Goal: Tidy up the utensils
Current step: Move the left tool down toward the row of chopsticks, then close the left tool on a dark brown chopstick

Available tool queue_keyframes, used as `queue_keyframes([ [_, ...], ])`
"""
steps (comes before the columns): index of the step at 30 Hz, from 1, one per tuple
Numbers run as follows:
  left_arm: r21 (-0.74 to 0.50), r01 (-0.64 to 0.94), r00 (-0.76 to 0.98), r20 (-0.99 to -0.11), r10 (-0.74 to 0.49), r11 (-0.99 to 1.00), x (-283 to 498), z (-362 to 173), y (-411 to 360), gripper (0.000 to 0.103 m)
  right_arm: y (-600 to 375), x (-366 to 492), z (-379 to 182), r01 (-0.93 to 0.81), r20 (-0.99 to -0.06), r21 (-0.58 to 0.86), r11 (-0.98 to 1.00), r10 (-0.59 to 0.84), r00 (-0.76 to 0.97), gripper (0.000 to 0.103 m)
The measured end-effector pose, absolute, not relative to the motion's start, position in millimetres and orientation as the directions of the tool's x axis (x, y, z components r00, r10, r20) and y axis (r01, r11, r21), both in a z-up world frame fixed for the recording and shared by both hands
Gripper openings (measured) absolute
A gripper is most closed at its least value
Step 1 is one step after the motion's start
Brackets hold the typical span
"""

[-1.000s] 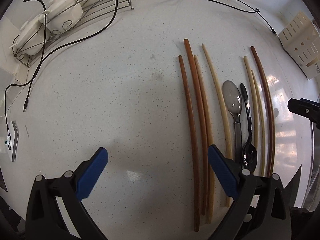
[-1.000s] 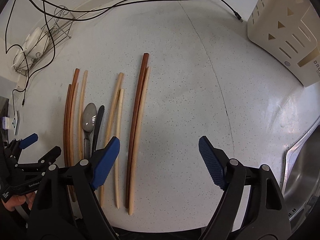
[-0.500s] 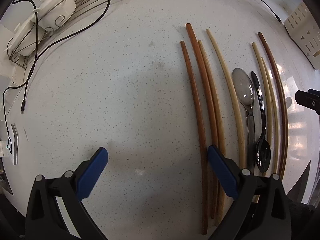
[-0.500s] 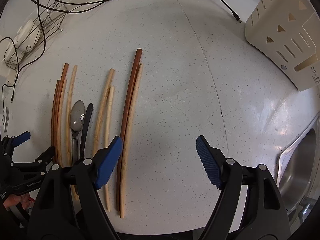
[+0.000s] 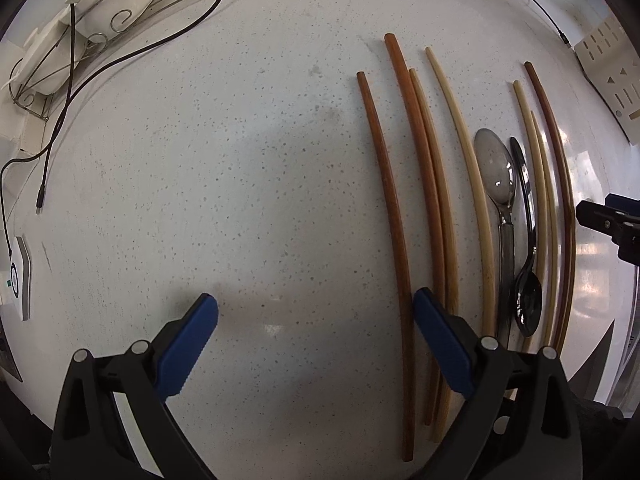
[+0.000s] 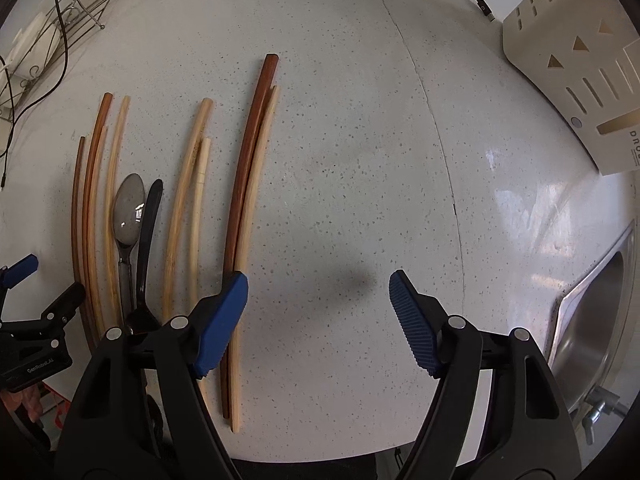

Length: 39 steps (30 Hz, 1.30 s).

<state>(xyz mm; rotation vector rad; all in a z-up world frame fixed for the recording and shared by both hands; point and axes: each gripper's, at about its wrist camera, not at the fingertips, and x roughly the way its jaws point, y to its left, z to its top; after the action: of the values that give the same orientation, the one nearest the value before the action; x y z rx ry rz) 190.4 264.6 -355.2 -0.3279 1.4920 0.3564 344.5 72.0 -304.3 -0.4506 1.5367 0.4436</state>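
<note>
While both tools hang spread and empty, nothing is gathered yet.
The left tool [image 5: 314, 332] and the right tool [image 6: 318, 312], whose jaws have just been closing on nothing, hover over chopsticks [image 6: 244, 208] and two spoons [image 5: 496, 176] lying loose on the worktop [image 6: 360, 140]; the cream utensil holder [image 6: 580, 76] beyond waits unfilled.

Both grippers pointed straight down at the counter, side by side. The left gripper [image 5: 315, 320] stood with its blue pads spread wide and nothing caught between them, a bit of the holding hand [image 6: 24, 398] peeking in at the right camera's edge. The right gripper [image 6: 318, 312] had just been narrowing its jaws, yet they gaped wide, gripping nothing.
</note>
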Motion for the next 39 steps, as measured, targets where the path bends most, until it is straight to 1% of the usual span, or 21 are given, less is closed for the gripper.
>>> queue_keyframes([
  [2, 0.004, -0.418, 0.040, -0.999, 0.023, 0.908, 190, -355, 264, 0.088, 75, 341, -305, -0.546, -1.000, -0.008, 0.838, -0.013, -0.006, 0.068],
  [5, 0.005, -0.409, 0.023, -1.000, 0.015, 0.913, 188, -357, 264, 0.086, 80, 339, -305, -0.553, -1.000, -0.018, 0.833, -0.021, 0.000, 0.067],
  [13, -0.017, -0.421, 0.011, -1.000, -0.014, 0.907, 182, -363, 262, 0.086, 93, 334, -301, -0.562, -1.000, -0.015, 0.827, -0.022, -0.006, 0.068],
  [21, -0.019, -0.421, 0.013, -1.000, -0.015, 0.907, 180, -370, 251, 0.085, 98, 329, -304, -0.570, -0.999, -0.028, 0.821, -0.039, -0.008, 0.068],
  [23, -0.018, -0.416, 0.014, -1.000, -0.013, 0.909, 181, -370, 249, 0.082, 99, 326, -306, -0.575, -0.999, -0.019, 0.818, -0.037, -0.019, 0.065],
  [27, -0.017, -0.406, 0.013, -1.000, -0.012, 0.914, 180, -366, 247, 0.078, 98, 324, -307, -0.576, -0.999, -0.018, 0.818, -0.042, -0.028, 0.064],
  [28, -0.017, -0.404, 0.013, -1.000, -0.012, 0.914, 179, -365, 247, 0.076, 98, 324, -307, -0.575, -0.999, -0.015, 0.818, -0.041, -0.033, 0.062],
  [32, -0.016, -0.392, 0.008, -1.000, -0.014, 0.920, 175, -361, 250, 0.072, 96, 326, -305, -0.572, -0.997, 0.017, 0.820, -0.031, -0.073, 0.050],
  [33, -0.016, -0.390, 0.005, -1.000, -0.015, 0.921, 177, -359, 250, 0.071, 97, 326, -306, -0.573, -0.996, 0.021, 0.820, -0.032, -0.083, 0.049],
  [35, -0.015, -0.381, 0.000, -1.000, -0.016, 0.924, 182, -358, 246, 0.068, 98, 324, -309, -0.569, -0.994, 0.026, 0.822, -0.041, -0.105, 0.043],
  [39, -0.015, -0.364, -0.007, -1.000, -0.019, 0.931, 186, -355, 241, 0.062, 99, 320, -310, -0.574, -0.993, 0.020, 0.819, -0.051, -0.109, 0.041],
])
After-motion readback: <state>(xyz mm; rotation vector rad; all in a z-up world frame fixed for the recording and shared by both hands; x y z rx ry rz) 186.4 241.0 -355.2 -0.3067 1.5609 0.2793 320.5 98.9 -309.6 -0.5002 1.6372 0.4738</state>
